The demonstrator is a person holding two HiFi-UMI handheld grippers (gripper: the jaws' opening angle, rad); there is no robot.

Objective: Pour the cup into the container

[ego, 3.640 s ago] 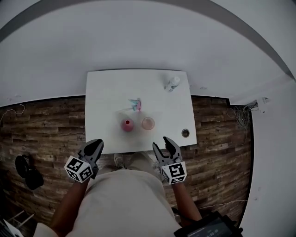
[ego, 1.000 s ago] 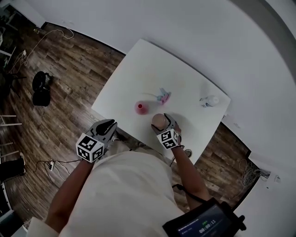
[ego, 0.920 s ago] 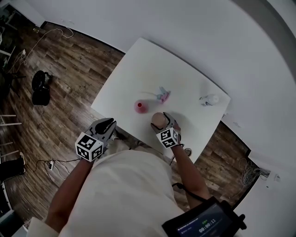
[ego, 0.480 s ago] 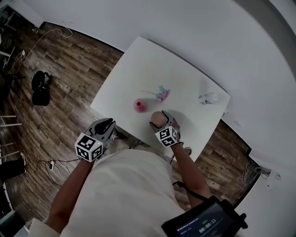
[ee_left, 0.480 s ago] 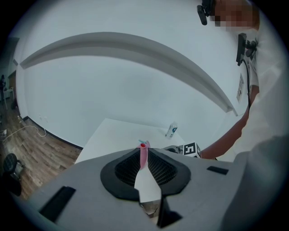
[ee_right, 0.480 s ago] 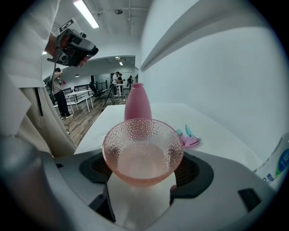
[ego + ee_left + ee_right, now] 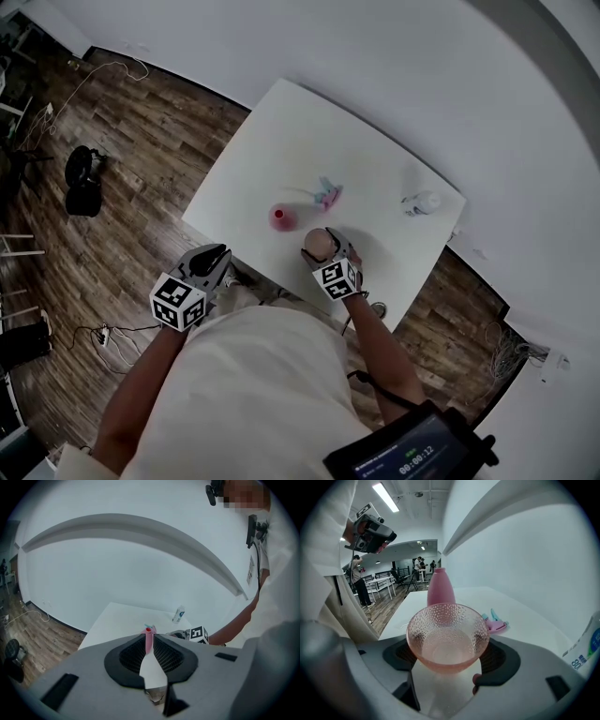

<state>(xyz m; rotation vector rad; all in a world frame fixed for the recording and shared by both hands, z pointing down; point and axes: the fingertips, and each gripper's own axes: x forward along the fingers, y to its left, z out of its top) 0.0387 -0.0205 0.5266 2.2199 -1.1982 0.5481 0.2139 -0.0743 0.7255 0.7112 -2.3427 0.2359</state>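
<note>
Head view: white table on wood-plank floor, plain pale wall behind. Pink container upright near the table's front edge. Pink cup just beside it, apart from it, closer to the person. Right gripper at the cup, one jaw on each side of it, marker cube toward the person. Left gripper off the table's front edge over the floor, well apart from cup and container, jaws pointing toward the table. Small pink-and-teal clip lies behind the container. White bottle on its side near the far right corner. Dark object on the floor to the left; a device with a lit screen at the bottom edge. Left gripper view: jaws drawn nearly together, only a slim slit between the pads, nothing in it. Through the slit, far off, the container's pink neck lines up with the gap; the bottle lies farther back on the table, and the right gripper's marker cube shows to the right. Right gripper view: jaws spread to the cup's width, pads pressed against its two sides, cup seated between them. Cup is dimpled pink glass, mouth up, upright; contents not readable. Container stands directly behind the cup, its neck rising above the rim. Clip lies to the right behind it; bottle's label at the right edge.
</note>
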